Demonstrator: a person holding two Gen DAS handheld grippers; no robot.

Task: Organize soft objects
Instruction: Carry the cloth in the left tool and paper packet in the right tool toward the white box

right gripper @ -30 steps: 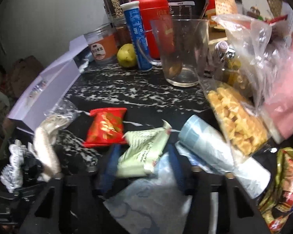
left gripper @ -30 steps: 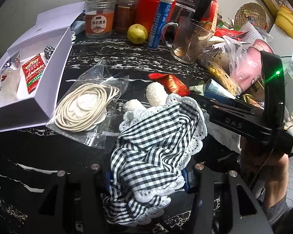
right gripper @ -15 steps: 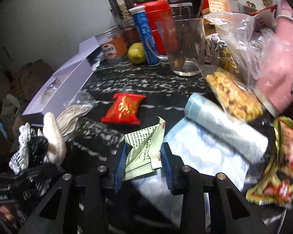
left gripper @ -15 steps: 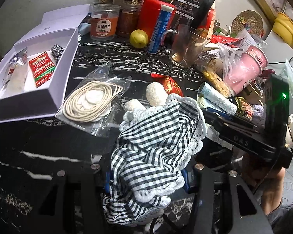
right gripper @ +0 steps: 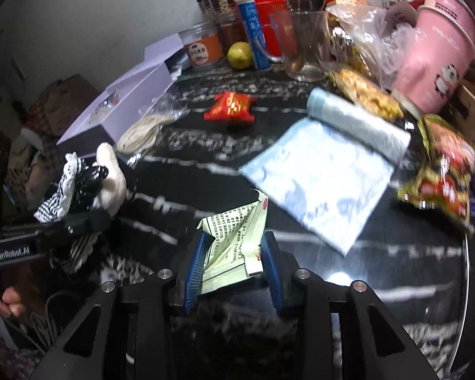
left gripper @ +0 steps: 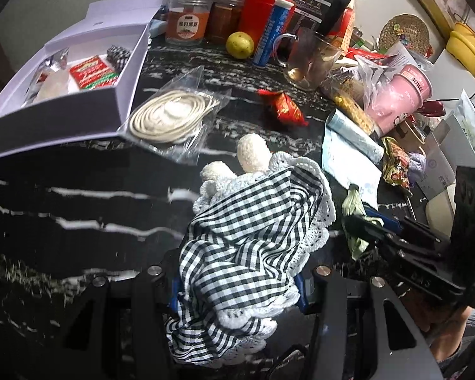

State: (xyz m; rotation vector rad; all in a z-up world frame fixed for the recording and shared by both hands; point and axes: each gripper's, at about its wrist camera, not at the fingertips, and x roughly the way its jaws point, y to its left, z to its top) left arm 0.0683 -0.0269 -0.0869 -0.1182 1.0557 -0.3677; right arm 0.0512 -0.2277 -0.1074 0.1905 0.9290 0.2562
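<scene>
Box contents (left gripper: pixel 88 72): left wrist view only

- The right gripper (right gripper: pixel 232 261), with blue pads on black fingers, pinches a crumpled pale green printed sachet (right gripper: pixel 234 243); its jaws have just been opening slightly with the sachet between them.
- Beyond it on the black white-veined marble tabletop (right gripper: pixel 186 145) lies a partly unrolled pale blue plastic bag roll (right gripper: pixel 329 158).
- A red foil snack packet (right gripper: pixel 231 107) lies farther back.
- At the left, the left gripper (right gripper: pixel 76 218) carries a black-and-white checked cloth with white lace trim (right gripper: pixel 63 186).
- An open white cardboard box (right gripper: pixel 120 101) sits behind it.
</scene>
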